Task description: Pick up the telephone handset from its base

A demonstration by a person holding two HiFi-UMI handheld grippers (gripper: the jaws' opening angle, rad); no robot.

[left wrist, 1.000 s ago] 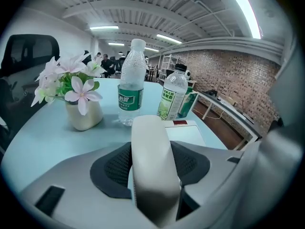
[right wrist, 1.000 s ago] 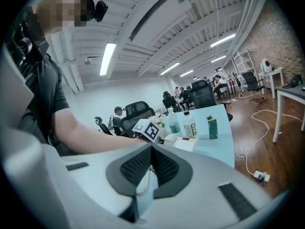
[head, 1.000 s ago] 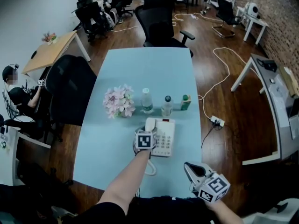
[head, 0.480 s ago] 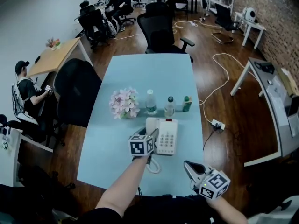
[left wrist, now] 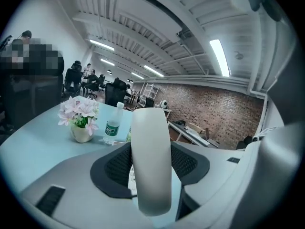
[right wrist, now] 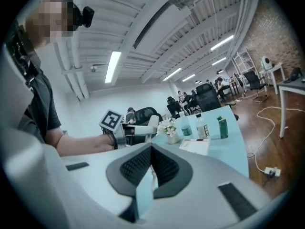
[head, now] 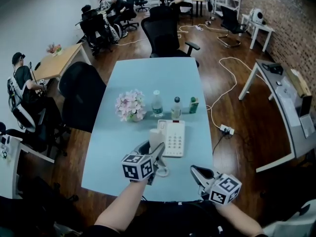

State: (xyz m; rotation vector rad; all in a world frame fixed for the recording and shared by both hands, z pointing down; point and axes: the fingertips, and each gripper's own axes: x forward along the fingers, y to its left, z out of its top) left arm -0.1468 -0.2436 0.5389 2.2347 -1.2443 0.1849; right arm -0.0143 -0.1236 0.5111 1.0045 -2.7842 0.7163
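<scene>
A white telephone handset (head: 156,141) hangs in the air above the near left corner of its white base (head: 173,138), which lies on the pale blue table (head: 111,152). My left gripper (head: 152,154) is shut on the handset. In the left gripper view the handset (left wrist: 150,137) stands upright between the black pads (left wrist: 188,162). A coiled cord (head: 161,172) loops below it. My right gripper (head: 196,173) hovers near the table's front edge, right of the phone, shut on nothing. The right gripper view shows the handset (right wrist: 143,128) and base (right wrist: 195,146) beyond its jaws.
Behind the phone stand a pot of pink flowers (head: 130,105), two clear bottles (head: 157,104) and a small green bottle (head: 193,105). Black office chairs (head: 81,95) flank the table. A cable and power strip (head: 227,130) lie on the floor at the right.
My left gripper has risen and drawn back toward me, lifting the handset off the base. The right gripper has shifted only slightly.
</scene>
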